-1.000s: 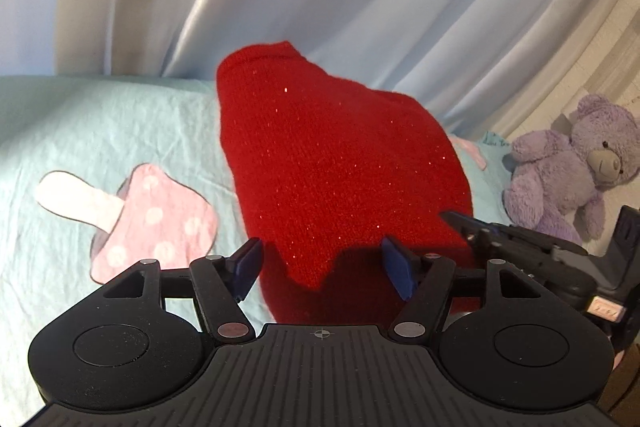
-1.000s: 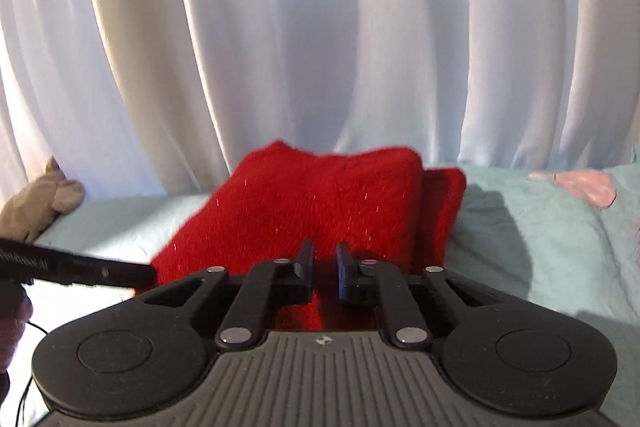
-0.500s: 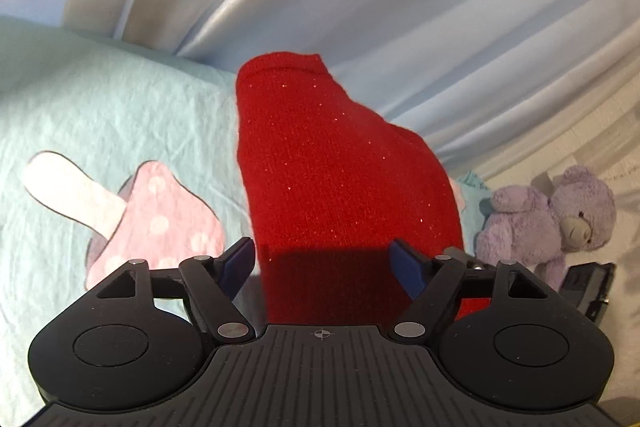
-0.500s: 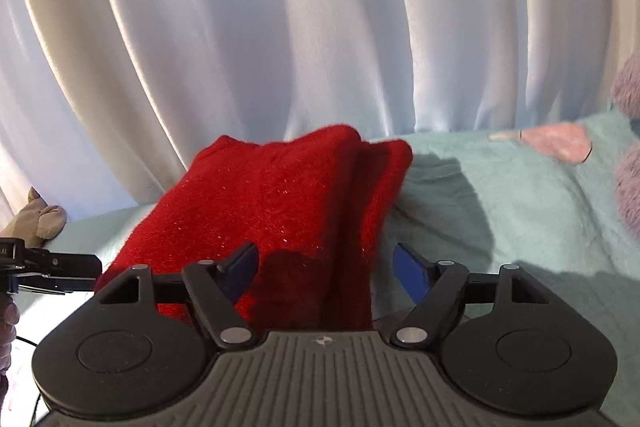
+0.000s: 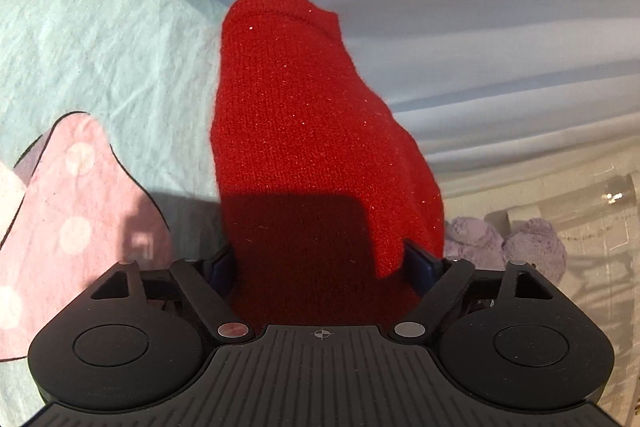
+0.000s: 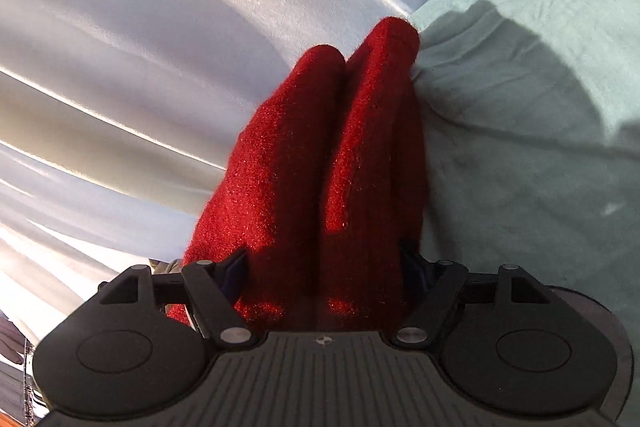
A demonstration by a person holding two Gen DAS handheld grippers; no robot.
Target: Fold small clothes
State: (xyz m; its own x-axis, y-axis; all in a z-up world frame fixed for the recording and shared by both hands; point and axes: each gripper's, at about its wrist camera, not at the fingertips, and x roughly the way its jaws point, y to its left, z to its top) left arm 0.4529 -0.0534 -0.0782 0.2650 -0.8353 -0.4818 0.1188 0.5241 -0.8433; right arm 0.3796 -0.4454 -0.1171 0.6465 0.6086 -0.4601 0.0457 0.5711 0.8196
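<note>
A folded red knit garment point(image 5: 304, 131) lies on the light teal sheet point(image 5: 80, 19). In the left wrist view my left gripper point(image 5: 322, 265) is open, its blue-padded jaws spread wide on either side of the garment's near end. In the right wrist view the same garment point(image 6: 320, 167) shows as two thick folded layers side by side. My right gripper point(image 6: 326, 269) is open, its jaws straddling the near end of the folds. The view is rolled, the sheet point(image 6: 520, 127) at right.
A pink mushroom print with white dots point(image 5: 68, 203) is on the sheet at left. A purple plush bear point(image 5: 504, 247) sits behind the garment at right. White curtains point(image 6: 140, 27) hang behind the bed. A grey plush point(image 6: 168, 267) peeks behind the right gripper.
Both grippers moved in close over the garment's near end and rolled sideways. The right gripper opened from shut a second ago. The left stayed open.
</note>
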